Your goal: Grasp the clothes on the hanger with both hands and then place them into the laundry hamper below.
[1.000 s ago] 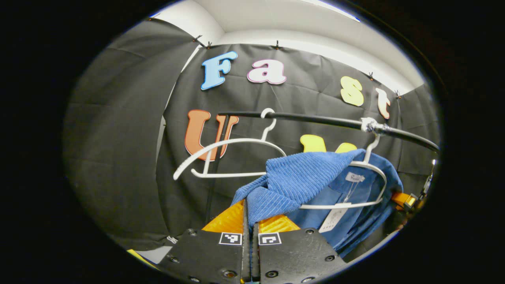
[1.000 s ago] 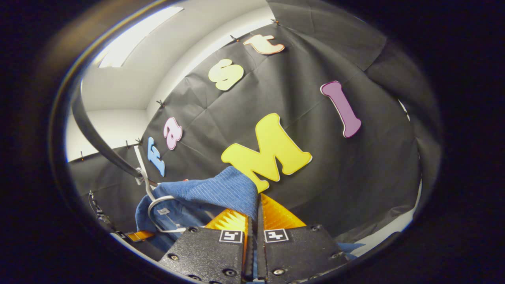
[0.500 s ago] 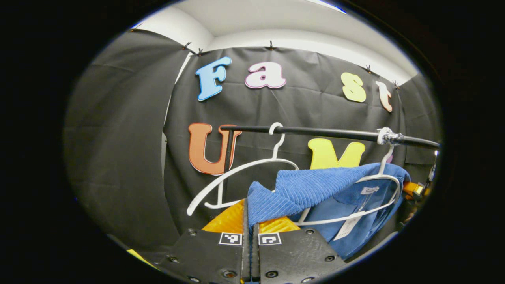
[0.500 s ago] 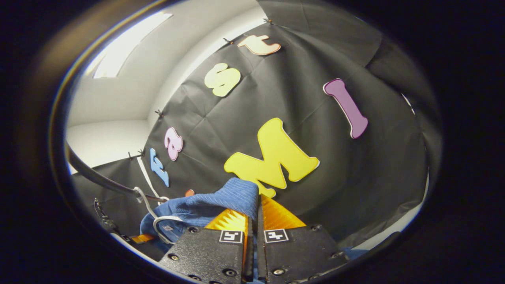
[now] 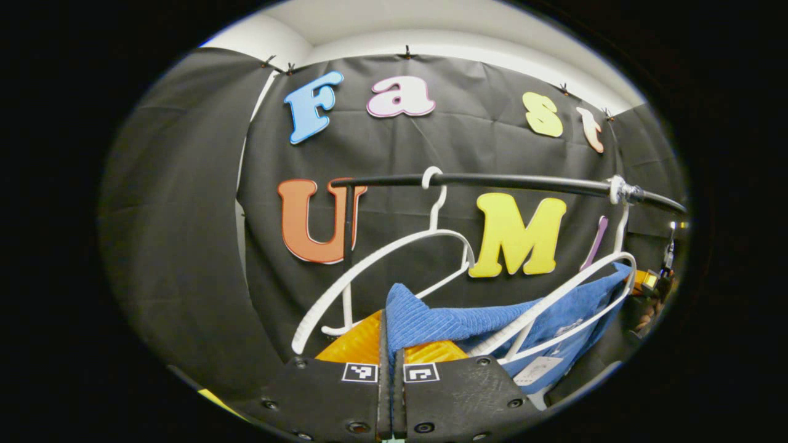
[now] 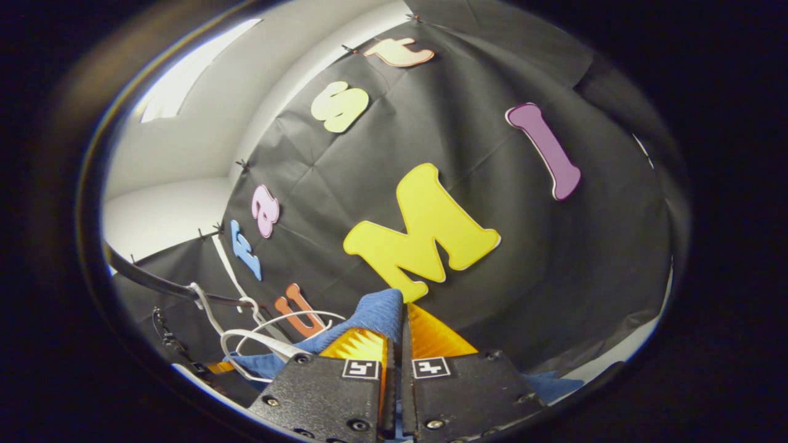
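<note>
A blue corduroy garment [image 5: 455, 323] hangs slack below the black rail [image 5: 523, 183], mostly slipped off its white hanger [image 5: 554, 299], which tilts down to the left. My left gripper [image 5: 389, 326] is shut on the garment's near shoulder. My right gripper [image 6: 403, 311] is shut on the other end of the blue garment [image 6: 372, 314]. In the left gripper view the right gripper [image 5: 649, 282] shows small at the far right behind the cloth. A white tag [image 5: 532, 369] dangles inside the garment. No hamper is in sight.
An empty white hanger [image 5: 369, 263] hangs on the rail left of the garment's hanger. The rail's upright post [image 5: 348, 246] stands behind it. In the right gripper view the rail [image 6: 154, 282] and both hangers [image 6: 258, 332] sit low at the left.
Both grippers have drawn the garment down and off the hanger's shoulders. The hanger's arms now stand bare and tilted above the cloth. Both grippers stay shut on the garment.
</note>
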The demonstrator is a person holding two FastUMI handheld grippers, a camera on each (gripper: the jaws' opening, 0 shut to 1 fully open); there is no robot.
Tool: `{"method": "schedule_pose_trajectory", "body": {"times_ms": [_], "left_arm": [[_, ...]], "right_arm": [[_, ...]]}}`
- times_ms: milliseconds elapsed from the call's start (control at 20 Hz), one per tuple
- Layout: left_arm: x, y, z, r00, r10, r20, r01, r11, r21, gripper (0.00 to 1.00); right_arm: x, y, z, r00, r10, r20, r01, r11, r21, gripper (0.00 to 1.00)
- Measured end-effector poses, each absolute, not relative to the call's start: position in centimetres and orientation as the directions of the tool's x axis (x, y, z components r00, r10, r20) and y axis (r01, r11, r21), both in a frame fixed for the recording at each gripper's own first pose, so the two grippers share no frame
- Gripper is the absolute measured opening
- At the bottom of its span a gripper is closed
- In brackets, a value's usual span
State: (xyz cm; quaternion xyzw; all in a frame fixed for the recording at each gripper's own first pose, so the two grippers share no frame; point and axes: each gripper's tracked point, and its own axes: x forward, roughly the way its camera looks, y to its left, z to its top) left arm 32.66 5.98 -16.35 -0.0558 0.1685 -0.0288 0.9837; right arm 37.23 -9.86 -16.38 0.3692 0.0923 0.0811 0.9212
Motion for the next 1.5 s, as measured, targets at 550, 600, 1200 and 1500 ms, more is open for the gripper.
{"method": "schedule_pose_trajectory", "body": {"times_ms": [550, 600, 1200, 1500], "left_arm": [[30.3, 6.0, -22.0, 0.9, -0.099, -0.424, 0.026, 0.984, -0.175, 0.01], [29.9, 5.9, -22.6, 0.896, -0.099, -0.433, 0.02, 0.983, -0.183, 0.01], [22.4, 4.4, -26.6, 0.861, -0.103, -0.498, 0.004, 0.981, -0.195, 0.01], [20.3, 1.8, -24.7, 0.864, -0.18, -0.471, 0.108, 0.978, -0.177, 0.01]], "right_arm": [[35.8, -9.3, -23.4, 0.939, 0.228, -0.255, 0.01, 0.727, 0.686, 0.07], [35.4, -9.1, -24.0, 0.936, 0.228, -0.27, 0.022, 0.724, 0.689, 0.07], [28.0, -6.1, -28.9, 0.891, 0.233, -0.389, 0.093, 0.747, 0.658, 0.06], [24.2, 0.1, -27.8, 0.859, 0.323, -0.397, 0.025, 0.749, 0.662, 0.06]]}}
